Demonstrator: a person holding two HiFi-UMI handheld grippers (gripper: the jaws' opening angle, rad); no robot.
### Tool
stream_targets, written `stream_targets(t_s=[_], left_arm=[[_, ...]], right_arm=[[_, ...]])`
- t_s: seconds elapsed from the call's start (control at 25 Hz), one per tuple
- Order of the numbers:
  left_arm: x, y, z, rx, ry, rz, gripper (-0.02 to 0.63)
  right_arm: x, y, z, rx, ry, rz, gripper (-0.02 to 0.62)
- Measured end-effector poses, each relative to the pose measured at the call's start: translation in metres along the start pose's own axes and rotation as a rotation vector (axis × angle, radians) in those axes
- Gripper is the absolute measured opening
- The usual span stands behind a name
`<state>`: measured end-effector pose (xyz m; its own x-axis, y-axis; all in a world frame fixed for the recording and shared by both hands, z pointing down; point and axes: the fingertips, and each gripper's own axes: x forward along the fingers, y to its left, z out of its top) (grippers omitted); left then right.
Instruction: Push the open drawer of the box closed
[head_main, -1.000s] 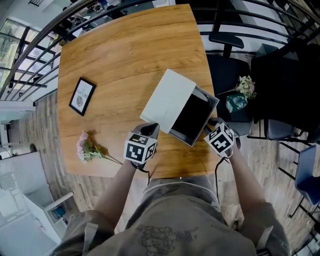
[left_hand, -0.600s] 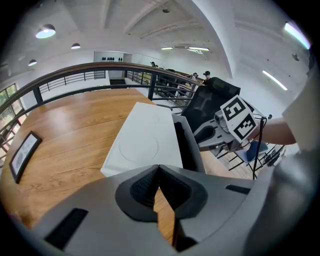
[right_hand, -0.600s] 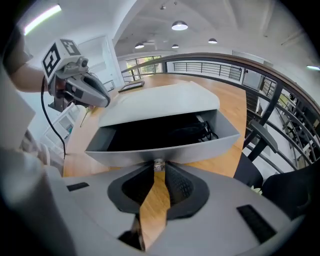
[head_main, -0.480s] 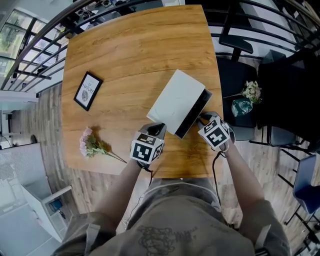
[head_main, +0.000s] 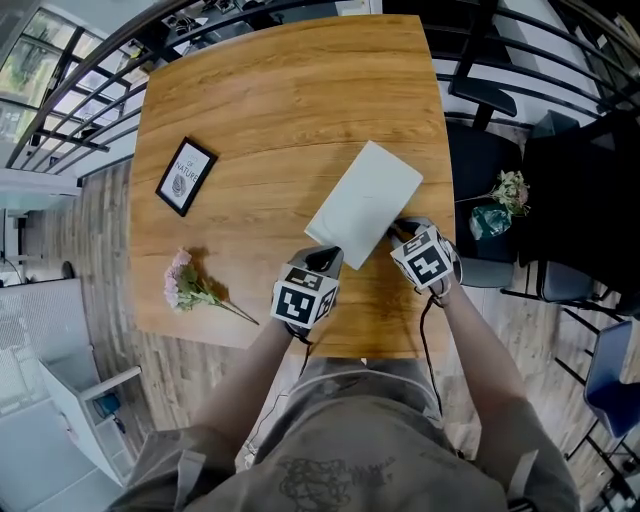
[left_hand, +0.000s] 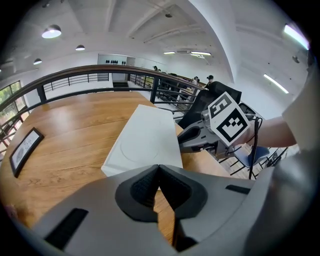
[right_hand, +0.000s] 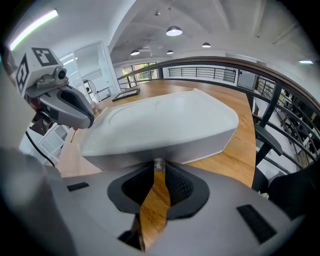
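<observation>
Drawer (right_hand: 165, 148) looks flush in the box (head_main: 365, 205) at the desk's (head_main: 260, 120) near right (push looks about done). Your right claw (head_main: 399, 236) is nearly closed, pinching the drawer's knob (right_hand: 158, 164). Left claw (head_main: 325, 257) is closed and empty by the box's corner. Next: release the knob and back straight off.

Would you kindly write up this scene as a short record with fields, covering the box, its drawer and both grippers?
box: white box, lying flat on the wooden table, towards its right edge
drawer: drawer pushed in, no dark opening shows
right gripper: right gripper, jaws closed on the small metal drawer knob
left gripper: left gripper, jaws together, empty, by the box's near corner; contact unclear
other things: picture frame and pink flowers on the table's left part
</observation>
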<state>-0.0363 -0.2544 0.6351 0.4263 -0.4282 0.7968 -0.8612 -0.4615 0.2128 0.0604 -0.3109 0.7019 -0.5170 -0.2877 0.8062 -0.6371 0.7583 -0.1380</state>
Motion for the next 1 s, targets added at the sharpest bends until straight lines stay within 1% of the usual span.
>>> stream_targets(t_s=[0.2, 0.32, 0.44, 0.68, 0.84, 0.88, 1.0], left_arm=[[-0.005, -0.003, -0.005, 0.008, 0.006, 0.006, 0.017], [-0.019, -0.004, -0.007, 0.018, -0.022, 0.011, 0.017], [-0.037, -0.002, -0.002, 0.028, -0.063, 0.027, 0.017], [-0.081, 0.008, 0.03, 0.05, -0.192, 0.056, 0.017], [-0.118, 0.008, 0.063, 0.063, -0.293, 0.057, 0.017], [-0.127, 0.005, 0.071, 0.077, -0.319, 0.061, 0.017], [-0.157, -0.006, 0.095, 0.158, -0.394, 0.085, 0.017]], right_arm=[[-0.008, -0.004, -0.002, 0.092, -0.023, -0.035, 0.095], [-0.028, -0.005, 0.007, 0.113, -0.063, -0.059, 0.095], [-0.059, -0.006, 0.023, 0.149, -0.133, -0.074, 0.087], [-0.135, -0.003, 0.064, 0.158, -0.301, -0.113, 0.06], [-0.19, 0.012, 0.1, 0.109, -0.422, -0.141, 0.049], [-0.203, 0.018, 0.107, 0.093, -0.448, -0.145, 0.049], [-0.242, 0.035, 0.125, 0.055, -0.52, -0.156, 0.048]])
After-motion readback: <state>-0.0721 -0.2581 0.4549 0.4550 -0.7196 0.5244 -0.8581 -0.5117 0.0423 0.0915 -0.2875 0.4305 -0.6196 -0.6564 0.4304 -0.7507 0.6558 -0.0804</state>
